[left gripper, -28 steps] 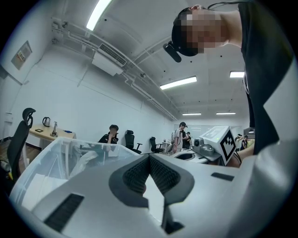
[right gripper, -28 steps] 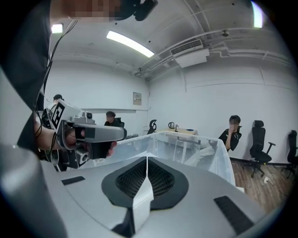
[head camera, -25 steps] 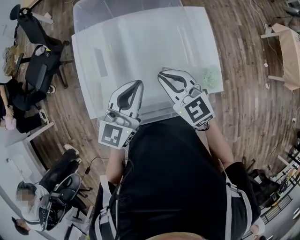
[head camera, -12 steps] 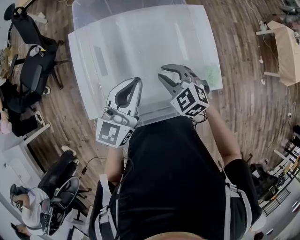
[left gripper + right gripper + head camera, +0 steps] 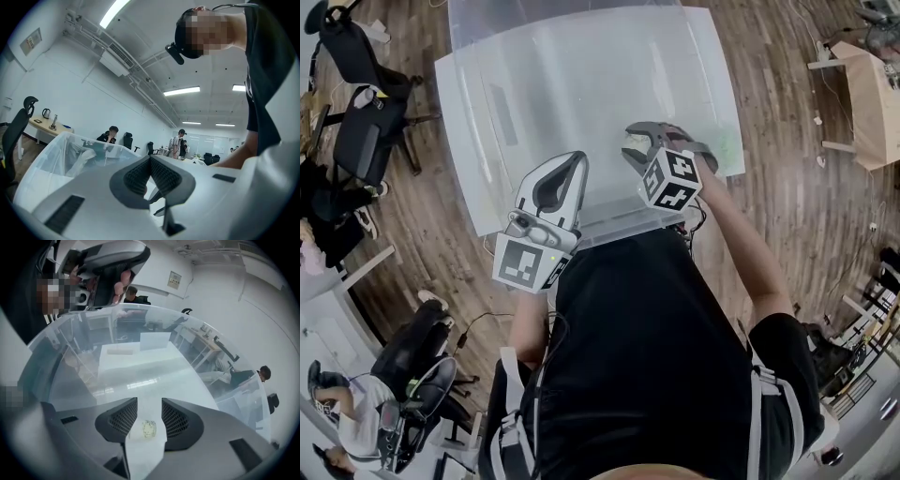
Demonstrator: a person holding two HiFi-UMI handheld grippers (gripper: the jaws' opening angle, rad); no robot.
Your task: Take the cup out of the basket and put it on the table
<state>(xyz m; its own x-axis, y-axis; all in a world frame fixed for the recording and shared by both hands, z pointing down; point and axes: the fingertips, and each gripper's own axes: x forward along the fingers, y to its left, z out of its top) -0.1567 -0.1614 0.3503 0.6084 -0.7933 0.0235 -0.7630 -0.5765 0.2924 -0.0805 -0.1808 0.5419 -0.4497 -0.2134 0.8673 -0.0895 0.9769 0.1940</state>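
Note:
A large clear plastic basket (image 5: 581, 84) stands in front of me, and its curved walls (image 5: 84, 333) fill the right gripper view. A small pale green cup (image 5: 727, 142) sits low at the basket's right near corner. My right gripper (image 5: 661, 141) is tipped down over that corner. Its jaws are opening, and the cup (image 5: 149, 429) shows far below between them, untouched by either pad. My left gripper (image 5: 567, 169) hovers at the basket's near edge, pointing up and away. It (image 5: 150, 158) is shut on nothing.
Black office chairs (image 5: 366, 141) stand on the wood floor to the left. A light wooden desk (image 5: 872, 84) is at the right. People sit at the lower left (image 5: 347, 427), and others stand in the room behind (image 5: 180, 140).
My right gripper has swung right and tipped down toward the basket's corner, and its jaws have parted. The left gripper has hardly moved.

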